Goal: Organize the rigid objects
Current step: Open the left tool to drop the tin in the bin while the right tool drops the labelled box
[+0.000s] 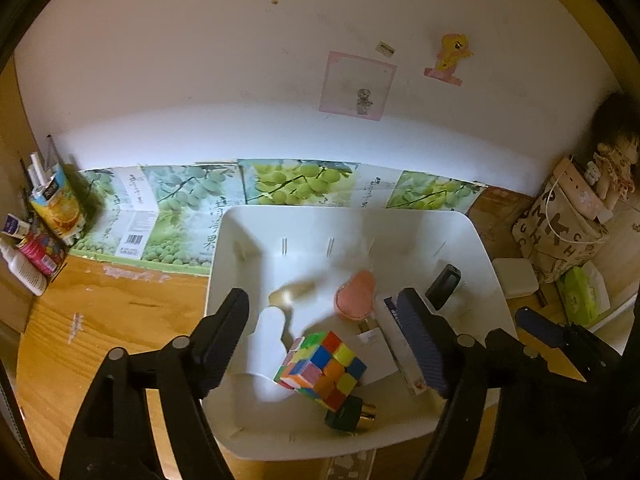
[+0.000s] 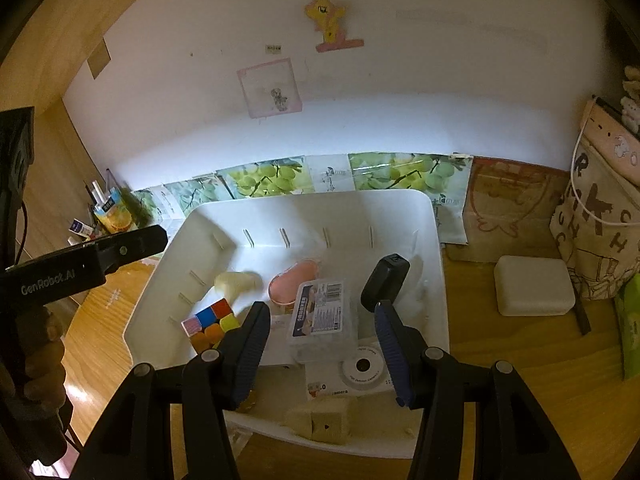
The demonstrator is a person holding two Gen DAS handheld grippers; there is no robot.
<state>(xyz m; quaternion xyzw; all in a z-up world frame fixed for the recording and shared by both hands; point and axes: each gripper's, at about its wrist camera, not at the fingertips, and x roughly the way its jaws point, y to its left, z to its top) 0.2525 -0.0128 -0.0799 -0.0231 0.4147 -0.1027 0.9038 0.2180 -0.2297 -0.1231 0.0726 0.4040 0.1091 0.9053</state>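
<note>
Both my grippers, the left gripper (image 1: 326,334) and the right gripper (image 2: 320,350), hang over the near edge of the white bin (image 1: 476,236) with jaws spread and empty. I would lower slowly and avoid pushing the pile. Inside I count one Rubik's cube (image 1: 322,368), one clear plastic box (image 2: 322,316), one pink case (image 2: 292,286), and one black device (image 2: 385,286) toward the far right corner.

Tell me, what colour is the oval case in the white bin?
The oval case is pink, lying in the white bin. The right wrist view shows it best.
</note>
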